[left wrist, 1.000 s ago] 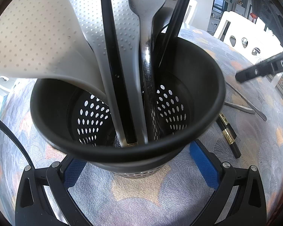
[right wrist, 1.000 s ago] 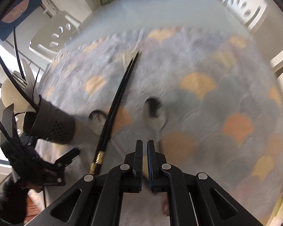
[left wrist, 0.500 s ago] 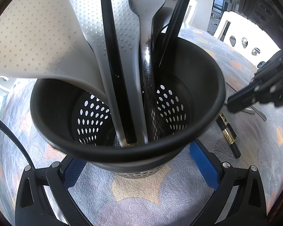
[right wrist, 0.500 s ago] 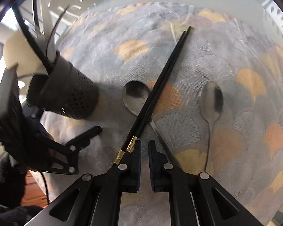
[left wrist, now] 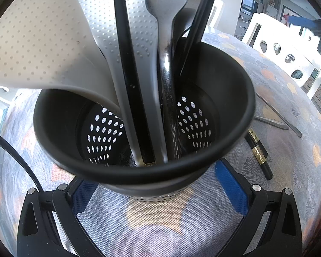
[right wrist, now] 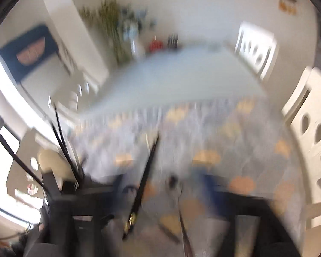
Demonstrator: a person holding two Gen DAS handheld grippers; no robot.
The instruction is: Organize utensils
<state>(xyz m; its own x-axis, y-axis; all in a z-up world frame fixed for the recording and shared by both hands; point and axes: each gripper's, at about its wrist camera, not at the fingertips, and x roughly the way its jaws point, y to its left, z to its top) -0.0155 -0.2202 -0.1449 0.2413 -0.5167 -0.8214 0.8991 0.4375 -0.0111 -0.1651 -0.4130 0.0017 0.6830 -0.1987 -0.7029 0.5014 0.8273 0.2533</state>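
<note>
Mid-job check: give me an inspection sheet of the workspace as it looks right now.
Surface: patterned tablecloth, bare table beyond.
Job's things: black perforated holder with rice paddles, fork and chopsticks inside; black chopsticks and two metal handles lying right of it.
Clutter: nothing seen.
Grippers: left gripper stands open around the holder's base; right gripper blurred, jaws just opened wide, nothing between them.
Cables: black cable at left.
Surroundings: white chairs, plant.

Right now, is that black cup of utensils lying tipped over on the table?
No, the black cup stands upright on the tablecloth, with forks and chopsticks sticking up out of it.
</note>
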